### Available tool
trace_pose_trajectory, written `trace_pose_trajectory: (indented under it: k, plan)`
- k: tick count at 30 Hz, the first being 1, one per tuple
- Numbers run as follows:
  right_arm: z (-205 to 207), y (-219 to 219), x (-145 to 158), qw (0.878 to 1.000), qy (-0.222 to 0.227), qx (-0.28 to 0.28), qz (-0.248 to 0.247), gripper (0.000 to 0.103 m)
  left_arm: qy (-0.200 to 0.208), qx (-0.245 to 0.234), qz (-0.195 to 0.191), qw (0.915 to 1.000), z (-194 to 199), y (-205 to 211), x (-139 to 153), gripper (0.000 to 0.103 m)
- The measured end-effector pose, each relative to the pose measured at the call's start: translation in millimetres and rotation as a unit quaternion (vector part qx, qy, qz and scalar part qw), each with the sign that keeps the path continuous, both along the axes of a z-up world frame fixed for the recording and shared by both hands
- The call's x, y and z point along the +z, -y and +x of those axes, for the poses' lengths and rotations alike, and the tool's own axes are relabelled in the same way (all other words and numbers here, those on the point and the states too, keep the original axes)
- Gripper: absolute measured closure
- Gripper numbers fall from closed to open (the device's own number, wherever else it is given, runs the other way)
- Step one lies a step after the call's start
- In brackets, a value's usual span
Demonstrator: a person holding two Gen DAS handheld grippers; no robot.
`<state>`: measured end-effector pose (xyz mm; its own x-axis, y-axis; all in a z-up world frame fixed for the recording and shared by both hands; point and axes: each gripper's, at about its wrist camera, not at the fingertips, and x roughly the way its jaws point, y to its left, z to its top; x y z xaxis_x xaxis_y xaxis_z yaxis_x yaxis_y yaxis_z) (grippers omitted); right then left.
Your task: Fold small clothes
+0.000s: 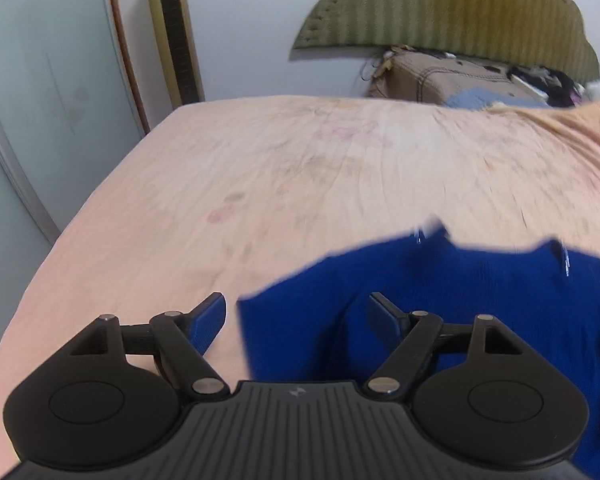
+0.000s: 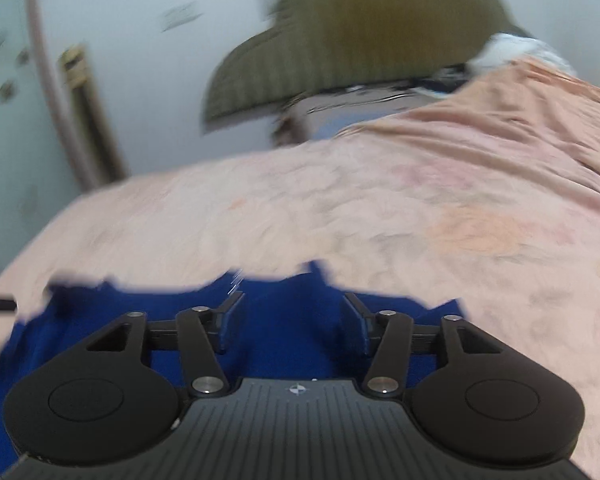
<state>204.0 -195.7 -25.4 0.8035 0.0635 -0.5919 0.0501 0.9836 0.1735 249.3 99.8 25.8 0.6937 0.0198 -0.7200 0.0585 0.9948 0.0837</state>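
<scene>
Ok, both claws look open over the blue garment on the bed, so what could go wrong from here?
1. The blue garment has an uneven, bunched far edge, so the fold may set crooked.
2. The left claw straddles the garment's edge; closing there might also pinch the peach bedsheet.
3. The right claw view is blurred, so aiming is unsure.

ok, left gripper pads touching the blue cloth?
Apart. Left wrist view: left gripper jaws stand wide, blue cloth lies between and beyond them, neither pad pressing it.

Left gripper [image 1: 298, 316] seen with jaws apart, nothing clamped. Blue garment [image 1: 480, 300] lies at 3 to 5 o'clock on peach bedsheet [image 1: 300, 168]; its edge sits between the fingers. Olive headboard [image 1: 460, 8] noted at 1 o'clock.
</scene>
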Motion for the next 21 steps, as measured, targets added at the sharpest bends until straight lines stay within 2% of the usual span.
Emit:
trace_pose_trajectory:
  k: [2, 4, 6, 7, 10, 17, 19, 21]
  plan:
    - [11, 0, -9, 1.000, -0.023, -0.005, -0.013, 0.042, -0.005, -0.015, 0.009, 0.9998, -20, -5, -5, 0.025]
    - [20, 6, -15, 0.996, -0.031, -0.063, -0.059, 0.042, -0.010, -0.031, 0.013, 0.9994, -40, -9, -10, 0.025]
    - [17, 11, -12, 0.988, -0.026, -0.121, -0.095, 0.039, -0.009, -0.047, 0.017, 0.9987, -58, -12, -14, 0.025]
    - [11, 13, -7, 0.989, -0.013, -0.120, -0.085, 0.039, -0.008, -0.054, 0.022, 0.9983, -68, -14, -17, 0.025]
    - [-12, 12, 5, 0.997, 0.007, -0.066, -0.040, 0.037, -0.008, -0.067, 0.027, 0.9973, -86, -20, -25, 0.025]
    - [-72, -13, -2, 0.999, -0.017, 0.020, -0.043, 0.034, 0.009, -0.107, -0.006, 0.9942, -120, -29, -28, 0.027]
    - [-92, -10, -3, 0.999, -0.021, 0.008, -0.031, 0.034, 0.012, -0.121, -0.015, 0.9925, -127, -29, -28, 0.038]
    - [-109, 3, -6, 0.999, -0.025, -0.026, -0.015, 0.033, 0.002, -0.129, -0.023, 0.9914, -128, -27, -31, 0.058]
